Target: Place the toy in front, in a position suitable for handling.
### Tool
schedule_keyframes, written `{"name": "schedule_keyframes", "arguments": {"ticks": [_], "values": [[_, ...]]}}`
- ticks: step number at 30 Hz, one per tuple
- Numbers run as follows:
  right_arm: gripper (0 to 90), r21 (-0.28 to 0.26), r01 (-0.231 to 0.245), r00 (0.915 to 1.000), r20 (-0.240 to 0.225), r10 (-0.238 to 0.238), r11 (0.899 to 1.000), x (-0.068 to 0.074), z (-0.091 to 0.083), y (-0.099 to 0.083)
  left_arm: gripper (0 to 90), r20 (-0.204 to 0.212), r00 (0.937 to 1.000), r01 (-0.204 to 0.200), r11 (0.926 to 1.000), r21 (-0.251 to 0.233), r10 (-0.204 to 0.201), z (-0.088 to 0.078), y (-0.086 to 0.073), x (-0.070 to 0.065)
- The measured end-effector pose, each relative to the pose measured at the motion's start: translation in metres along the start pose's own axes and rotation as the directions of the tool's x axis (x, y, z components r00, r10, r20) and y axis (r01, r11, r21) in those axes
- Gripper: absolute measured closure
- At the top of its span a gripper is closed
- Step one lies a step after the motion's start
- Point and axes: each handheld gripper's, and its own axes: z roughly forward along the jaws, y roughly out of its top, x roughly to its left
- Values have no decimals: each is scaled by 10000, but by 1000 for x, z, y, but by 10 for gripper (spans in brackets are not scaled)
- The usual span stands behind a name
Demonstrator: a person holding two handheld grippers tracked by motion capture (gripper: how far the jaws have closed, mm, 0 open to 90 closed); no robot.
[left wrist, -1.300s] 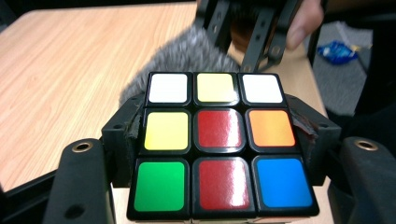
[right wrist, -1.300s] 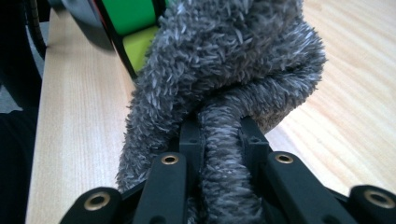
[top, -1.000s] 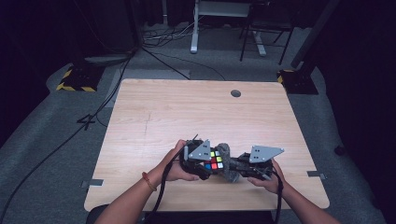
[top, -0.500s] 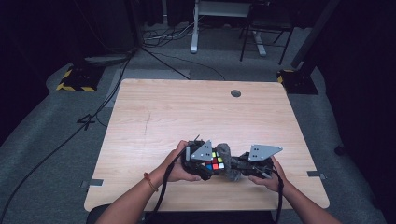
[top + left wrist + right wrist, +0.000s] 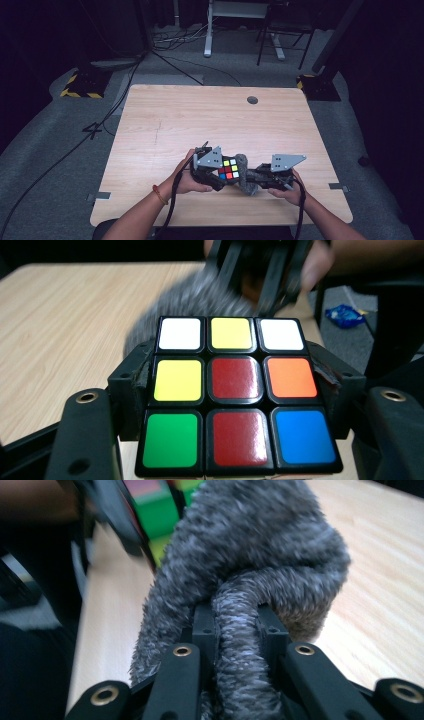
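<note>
high view: left gripper (image 5: pixel 216 175) sits just left of the puzzle cube (image 5: pixel 229 169), jaws clamped on the cube's two sides, low over the table (image 5: pixel 165 125) near its front edge. left gripper view confirms it: cube (image 5: pixel 235 390) wedged betw the black jaws, coloured face up. cube looks rigid, light, w/ smooth plastic faces, prob slippery, and its layers can twist, so best held flat on opposite sides, as now. just right of the cube, touching it, is a grey fuzzy cloth (image 5: pixel 244 175): soft, limp, light, grippy pile; take it by a bunched fold. right gripper (image 5: pixel 260 176), right of the cube, does that; in right gripper view its jaws pinch a fold of cloth (image 5: pixel 260 555). no containers on the table.
</note>
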Motion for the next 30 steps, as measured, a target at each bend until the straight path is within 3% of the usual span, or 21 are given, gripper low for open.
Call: {"name": "schedule_keyframes", "arguments": {"ticks": [2, 3, 5, 10, 12, 14, 17, 21, 26, 30], "values": [[767, -154, 132, 9999, -56, -133, 9998, 3, -3, 5, 331, -109, 9993, -342, 9983, 473, 347, 9, -1, -5], [767, 64, 465, 9987, 198, -466, 9989, 6, -2, 7, 331, -229, 9984, -499, 9962, 711, 516, 11, 0, -7], [767, 345, 605, 9968, 510, -622, 9976, 9, -1, 7, 330, -333, 9976, -572, 9937, 965, 607, 15, 0, -7], [767, 140, 789, 9958, 463, -795, 9968, 14, -2, 12, 330, -453, 9953, -770, 9843, 1590, 852, 23, -1, -11], [767, 356, 951, 9934, 608, -971, 9948, 17, 0, 15, 331, -515, 9947, -799, 9832, 1640, 894, 24, -1, -11], [767, 616, 996, 9908, 859, -1047, 9931, 16, 2, 13, 333, -528, 9954, -723, 9877, 1386, 803, 20, -1, -9], [767, 1028, 660, 9903, 1154, -778, 9925, 8, 3, 7, 333, -660, 9951, -673, 9935, 914, 735, 12, 2, -9], [767, 1601, 281, 9904, 1291, -491, 9867, 1, 7, -1, 333, -727, 9945, -722, 9963, 470, 756, 3, 6, -9], [766, 2417, 37, 9932, 1122, -318, 9703, -4, 19, -10, 333, -631, 9950, -784, 9969, -61, 779, -4, 9, -9], [766, 2477, -9, 9974, 702, -170, 9688, -3, 24, -12, 333, -519, 9961, -718, 9974, -108, 712, -2, 9, -9]]}}
